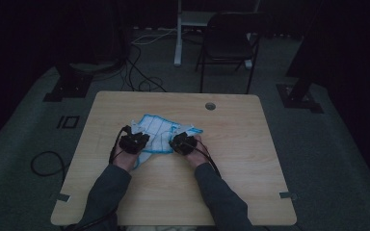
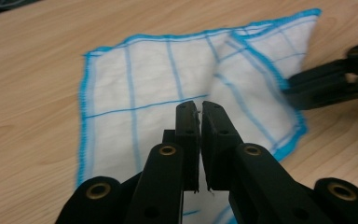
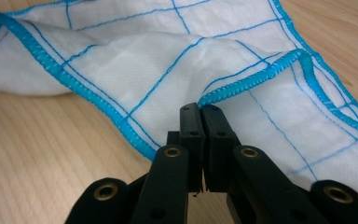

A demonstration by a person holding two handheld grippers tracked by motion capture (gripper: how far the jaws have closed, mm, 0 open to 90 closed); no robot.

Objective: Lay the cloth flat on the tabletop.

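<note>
A white cloth (image 1: 158, 129) with blue grid lines and a blue stitched hem lies rumpled and partly folded on the wooden table (image 1: 231, 159). My left gripper (image 1: 135, 141) sits at the cloth's near left part. In the left gripper view, the left gripper (image 2: 200, 106) has its jaws pressed together on a fold of the cloth (image 2: 140, 88). My right gripper (image 1: 183, 143) is at the cloth's near right edge, and its black jaws (image 2: 326, 86) reach in from the right. In the right gripper view, the right gripper (image 3: 199, 109) is shut on the cloth's (image 3: 144, 60) blue hem.
A round cable hole (image 1: 210, 106) sits in the table's far side. Beyond the table stand a dark folding chair (image 1: 229, 41) and a white post (image 1: 178, 33). Cables (image 1: 139, 72) trail over the grey floor, with black stand bases (image 1: 70, 86) at both sides.
</note>
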